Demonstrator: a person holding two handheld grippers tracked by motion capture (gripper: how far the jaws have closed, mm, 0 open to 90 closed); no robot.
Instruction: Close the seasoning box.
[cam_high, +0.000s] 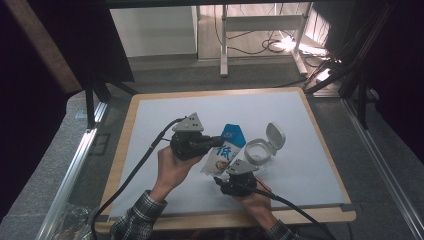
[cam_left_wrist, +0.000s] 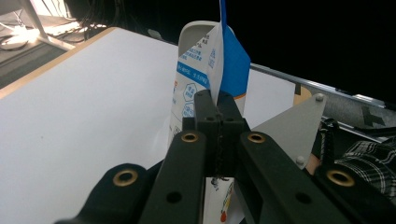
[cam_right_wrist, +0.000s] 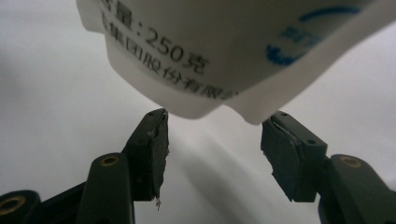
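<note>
Black jaws of my right gripper (cam_right_wrist: 212, 154) are standing wide beneath the pouch (cam_high: 225, 152), not gripping; my left gripper (cam_high: 212, 142) is pinching its edge, holding it upright beside the open jar (cam_high: 257, 152); pouring remains undone

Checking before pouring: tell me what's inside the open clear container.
The clear container beside the pouch looks empty, its lid flipped open. The right gripper covers part of its near edge.

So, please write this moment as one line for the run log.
left gripper: shut on pouch edge | right gripper: open, at pouch bottom | open-lid container: beside pouch, on white mat
</note>
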